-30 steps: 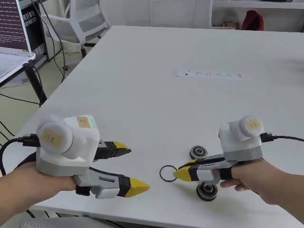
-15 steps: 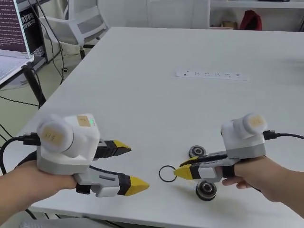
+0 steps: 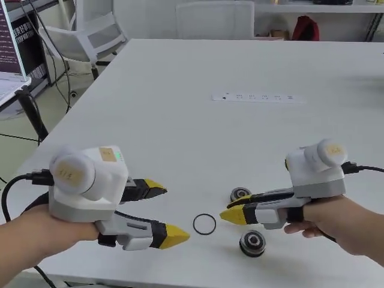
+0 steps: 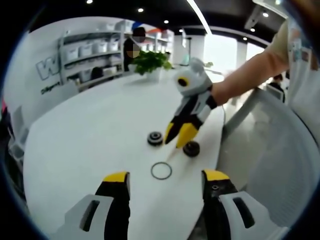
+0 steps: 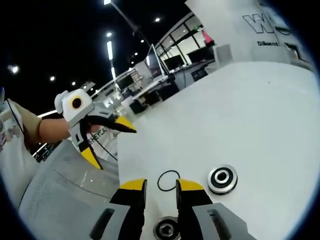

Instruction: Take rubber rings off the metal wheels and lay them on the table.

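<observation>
Rubber ring [image 3: 204, 224] lies flat and loose on the table [image 3: 180, 120], between the two grippers and just beside the two metal wheels [image 3: 252, 243]. It looks thin, light and floppy, while the wheels look heavy and apt to roll. Whether either wheel carries a ring is hard to tell, though the nearer rim seems dark. I would pinch the rubber at its outer edge with the wheel pinned. Left gripper [image 3: 172, 214] gapes wide and empty. The right gripper [image 3: 231, 211] has its jaws narrowly apart, holding nothing.
</observation>
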Available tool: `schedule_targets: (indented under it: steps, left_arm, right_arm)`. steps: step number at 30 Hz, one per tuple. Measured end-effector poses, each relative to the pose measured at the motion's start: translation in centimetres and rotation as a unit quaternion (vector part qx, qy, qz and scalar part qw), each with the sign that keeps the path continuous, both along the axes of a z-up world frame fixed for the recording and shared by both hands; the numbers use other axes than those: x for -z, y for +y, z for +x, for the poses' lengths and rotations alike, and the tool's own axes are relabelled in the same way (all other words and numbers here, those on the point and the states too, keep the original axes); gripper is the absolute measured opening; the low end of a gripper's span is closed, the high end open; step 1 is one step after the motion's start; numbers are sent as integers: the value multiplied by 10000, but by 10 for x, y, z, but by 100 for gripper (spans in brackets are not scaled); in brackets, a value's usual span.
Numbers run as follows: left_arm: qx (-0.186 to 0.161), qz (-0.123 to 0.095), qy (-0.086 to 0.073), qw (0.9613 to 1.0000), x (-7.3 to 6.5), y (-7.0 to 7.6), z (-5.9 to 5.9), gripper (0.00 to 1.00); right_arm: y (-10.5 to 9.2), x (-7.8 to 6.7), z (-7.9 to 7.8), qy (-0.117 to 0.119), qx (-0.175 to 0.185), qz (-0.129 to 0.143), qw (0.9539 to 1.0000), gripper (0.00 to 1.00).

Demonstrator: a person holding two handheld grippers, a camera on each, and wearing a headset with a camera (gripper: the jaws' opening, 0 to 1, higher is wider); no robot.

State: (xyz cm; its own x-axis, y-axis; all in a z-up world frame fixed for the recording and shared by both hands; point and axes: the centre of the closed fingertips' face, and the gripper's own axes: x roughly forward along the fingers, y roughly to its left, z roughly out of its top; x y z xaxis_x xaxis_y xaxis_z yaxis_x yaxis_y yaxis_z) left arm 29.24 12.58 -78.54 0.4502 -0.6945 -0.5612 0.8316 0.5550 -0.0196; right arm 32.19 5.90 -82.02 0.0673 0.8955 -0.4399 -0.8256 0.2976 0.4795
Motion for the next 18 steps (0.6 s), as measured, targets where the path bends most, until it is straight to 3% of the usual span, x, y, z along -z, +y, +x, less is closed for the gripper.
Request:
schedule_targets:
  steps: [18]
  left_arm:
    - [286, 16, 19, 9996, 1, -24, 5, 58]
  right_arm:
    - [-28, -5, -2, -67, 112, 35, 9999, 23]
